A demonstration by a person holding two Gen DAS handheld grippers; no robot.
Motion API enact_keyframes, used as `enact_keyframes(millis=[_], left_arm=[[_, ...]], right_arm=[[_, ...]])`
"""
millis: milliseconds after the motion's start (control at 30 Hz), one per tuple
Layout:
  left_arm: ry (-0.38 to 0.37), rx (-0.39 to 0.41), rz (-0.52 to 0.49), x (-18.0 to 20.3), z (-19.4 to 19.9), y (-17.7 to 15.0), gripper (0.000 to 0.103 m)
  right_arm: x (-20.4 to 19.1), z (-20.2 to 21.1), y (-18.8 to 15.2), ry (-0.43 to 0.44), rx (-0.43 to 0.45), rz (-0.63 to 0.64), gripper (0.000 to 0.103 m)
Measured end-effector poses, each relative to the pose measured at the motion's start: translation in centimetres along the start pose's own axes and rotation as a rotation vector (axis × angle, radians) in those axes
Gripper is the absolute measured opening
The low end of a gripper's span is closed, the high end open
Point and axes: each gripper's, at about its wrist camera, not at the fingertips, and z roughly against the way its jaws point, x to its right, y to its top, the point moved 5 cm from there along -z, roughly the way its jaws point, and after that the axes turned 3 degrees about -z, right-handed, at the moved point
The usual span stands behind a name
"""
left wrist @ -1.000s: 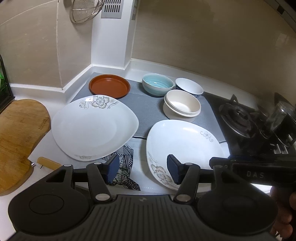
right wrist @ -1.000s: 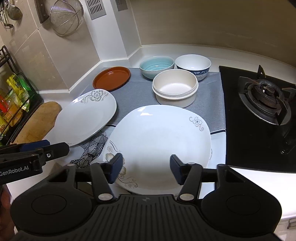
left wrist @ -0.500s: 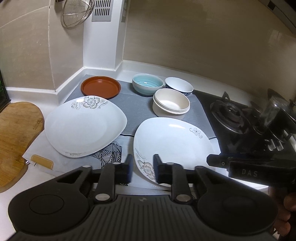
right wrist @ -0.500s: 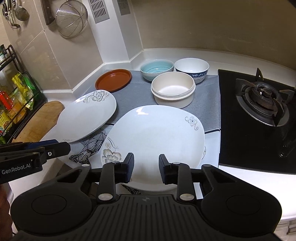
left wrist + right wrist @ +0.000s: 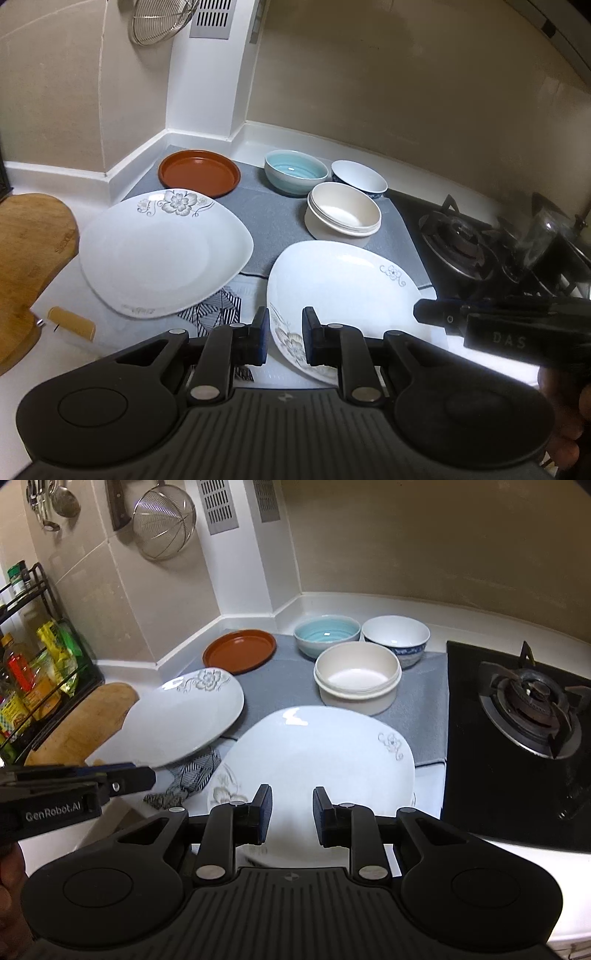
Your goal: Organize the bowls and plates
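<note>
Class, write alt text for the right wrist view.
The right gripper, jaws narrowed around nothing, hovers over a white flowered plate. Beyond sit a second white plate, a brown dish and three bowls; a gas burner is at right.

Light: dim, warm, from overhead.
Glare: on nearer white plate [image 5: 317,753].
Edges: fisheye bend, dark corners.
Blur: kettle [image 5: 543,236].

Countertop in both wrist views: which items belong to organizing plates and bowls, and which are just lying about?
Job items:
near white floral plate
left white floral plate
brown plate
teal bowl
blue-patterned bowl
stacked cream bowls

Lying about:
cutting board
patterned cloth
wire strainer
gas burner
spice rack
</note>
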Motion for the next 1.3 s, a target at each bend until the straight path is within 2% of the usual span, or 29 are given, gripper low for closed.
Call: enact_keyframes(millis=[167, 233, 267, 333, 467, 567, 667, 767, 800, 900, 967, 1300], left_arm=[[-0.001, 0.004, -0.007, -1.9, -1.3, 1.3, 0.022], [0.017, 0.013, -0.022, -2.8, -1.7, 1.8, 0.024], [0.026, 0.016, -0.025, -3.3, -2.0, 2.0, 0.028], [0.045, 0.028, -0.029, -4.5, -2.4, 2.6, 0.033], [0.077, 0.039, -0.019, -7.3, -3.3, 3.4, 0.033], [0.060, 0.026, 0.013, -9.6, -4.1, 3.6, 0.033], [0.057, 0.027, 0.044, -11.9, -4.6, 3.8, 0.031], [0.063, 0.027, 0.080, -14.2, -5.2, 4.1, 0.015], [0.072, 0.025, 0.088, -14.9, -5.3, 4.2, 0.013], [0.073, 0.028, 0.106, -16.7, -5.4, 4.6, 0.011], [0.077, 0.029, 0.106, -17.5, -5.5, 4.7, 0.011], [0.055, -0.055, 0.182, -20.6, -6.7, 3.0, 0.014]], right_arm=[[-0.9, -1.6, 2.1, -0.024, 0.013, -0.004, 0.027], [-1.5, -2.5, 3.0, -0.043, 0.013, 0.020, 0.027], [-1.8, -2.9, 3.3, -0.048, 0.013, 0.025, 0.027], [-2.4, -3.9, 4.2, -0.045, 0.019, 0.024, 0.027], [-4.1, -5.9, 6.0, -0.018, 0.018, 0.041, 0.027], [-5.2, -7.5, 7.0, -0.016, 0.003, 0.045, 0.027], [-5.9, -9.1, 8.0, -0.020, -0.004, 0.028, 0.027], [-6.4, -10.6, 8.6, -0.029, -0.001, 0.019, 0.027], [-6.6, -11.1, 8.8, -0.031, -0.002, 0.013, 0.026], [-7.0, -12.2, 9.2, -0.028, -0.005, -0.003, 0.023], [-7.4, -13.1, 9.3, -0.027, -0.014, -0.006, 0.015], [-7.8, -17.5, 10.3, -0.043, -0.058, -0.028, 0.016]])
